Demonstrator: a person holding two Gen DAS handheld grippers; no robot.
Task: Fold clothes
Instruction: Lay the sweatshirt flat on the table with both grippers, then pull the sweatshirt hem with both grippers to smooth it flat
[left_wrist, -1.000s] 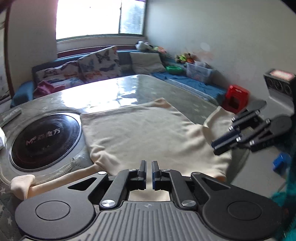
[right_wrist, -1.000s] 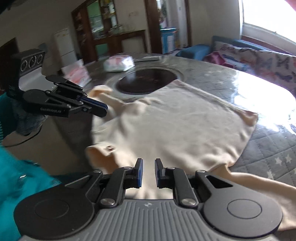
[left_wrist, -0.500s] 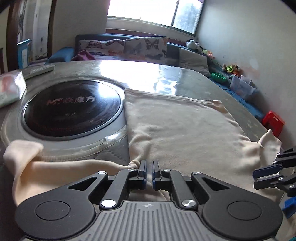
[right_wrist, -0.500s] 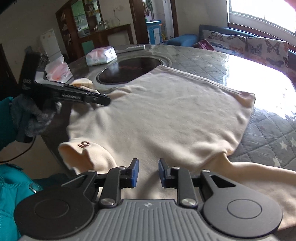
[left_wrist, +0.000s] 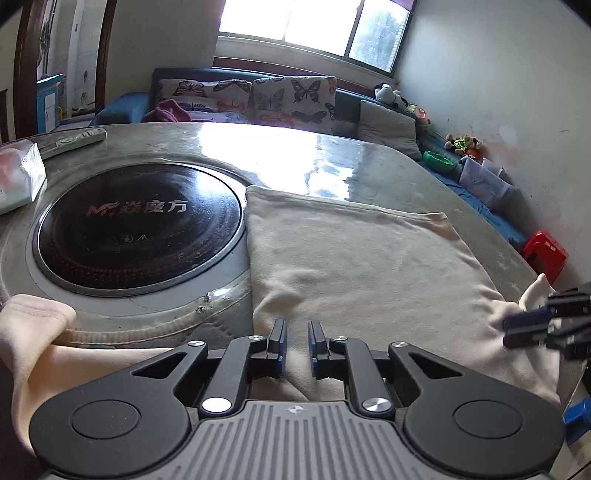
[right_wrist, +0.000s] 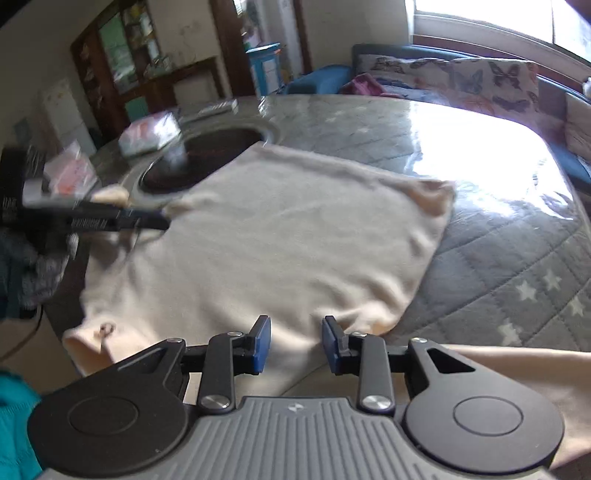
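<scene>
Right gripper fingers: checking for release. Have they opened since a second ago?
Yes. The right gripper fingers spread apart above the cream shirt.

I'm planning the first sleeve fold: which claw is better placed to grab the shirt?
Probably the left claw: its jaws stand apart astride a raised ridge of the cream shirt, with the left sleeve close beside it. The right claw is open too, but its view is blurred.

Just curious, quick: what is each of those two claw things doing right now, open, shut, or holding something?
Left gripper: open, holding nothing, over the cream fabric garment.
Right gripper: open wider, empty, above the same garment.
</scene>
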